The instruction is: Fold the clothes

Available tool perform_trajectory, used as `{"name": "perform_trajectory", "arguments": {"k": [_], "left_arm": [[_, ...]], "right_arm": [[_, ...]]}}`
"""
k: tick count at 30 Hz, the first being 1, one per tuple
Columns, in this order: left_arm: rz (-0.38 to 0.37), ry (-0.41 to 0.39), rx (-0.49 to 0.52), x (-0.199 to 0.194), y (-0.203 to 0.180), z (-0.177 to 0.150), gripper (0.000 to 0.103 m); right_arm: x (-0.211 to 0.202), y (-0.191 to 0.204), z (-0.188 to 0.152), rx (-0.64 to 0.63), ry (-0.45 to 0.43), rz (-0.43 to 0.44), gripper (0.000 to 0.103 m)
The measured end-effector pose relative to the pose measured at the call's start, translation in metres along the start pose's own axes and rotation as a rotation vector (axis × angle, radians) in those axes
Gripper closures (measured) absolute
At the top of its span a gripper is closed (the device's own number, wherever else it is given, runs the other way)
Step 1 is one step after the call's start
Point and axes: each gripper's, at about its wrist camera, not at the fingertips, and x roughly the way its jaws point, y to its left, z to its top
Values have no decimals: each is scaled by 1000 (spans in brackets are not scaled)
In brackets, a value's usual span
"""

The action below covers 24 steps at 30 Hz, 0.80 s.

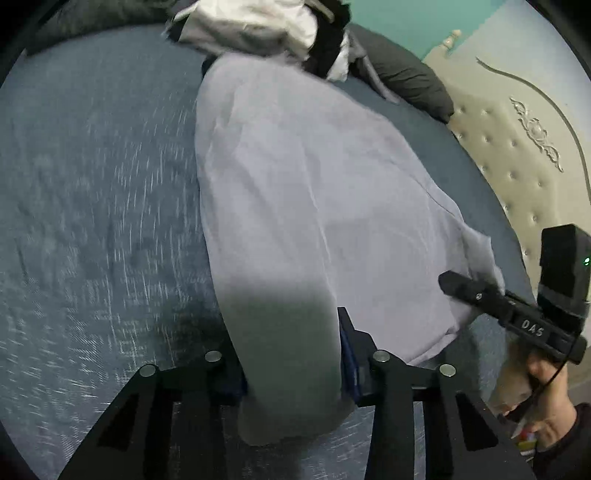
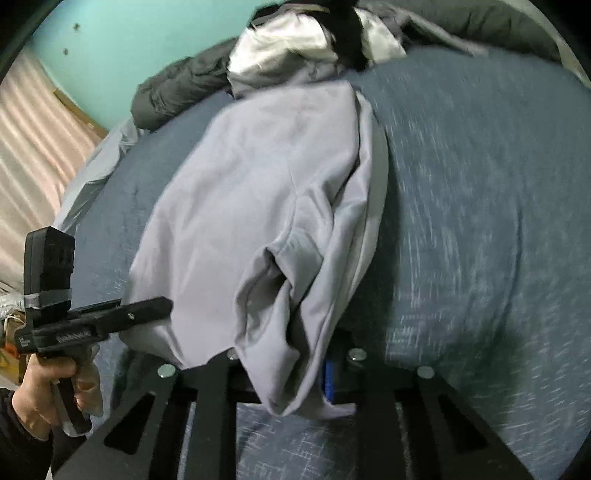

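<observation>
A pale grey garment (image 1: 303,166) lies lengthwise on the blue bed sheet (image 1: 92,184), with its near end raised off the bed. In the left wrist view my left gripper (image 1: 291,354) is shut on one near corner, and the cloth fills the gap between its fingers. My right gripper (image 1: 458,286) shows at the right of that view, a hand around its handle, its tip at the garment's other near corner. In the right wrist view the right gripper (image 2: 288,362) is shut on a bunched fold of the garment (image 2: 251,177). The left gripper (image 2: 162,304) reaches in from the left edge.
A heap of white, black and grey clothes (image 1: 251,26) sits at the far end of the bed, with a dark grey quilt (image 1: 402,74) beside it. A cream tufted headboard (image 1: 517,147) stands on the right. A pink striped surface (image 2: 33,147) lies past the bed's left edge.
</observation>
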Motion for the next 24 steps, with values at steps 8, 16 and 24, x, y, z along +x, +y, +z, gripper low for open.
{"name": "perform_trajectory", "arguments": {"k": [8,16,24], "left_arm": [[-14,-73,104,-45,-56,9,64],[-53,-106,181,-53,-125,19,65],[-83,-142,255,-47,-209,50,65]], "right_arm": [[-64,-13,19,-59,-74,-9,87],[-140,-30,33,-123,-138,-63,88],[-210,-56,47,-167,-196,-125,89]]}}
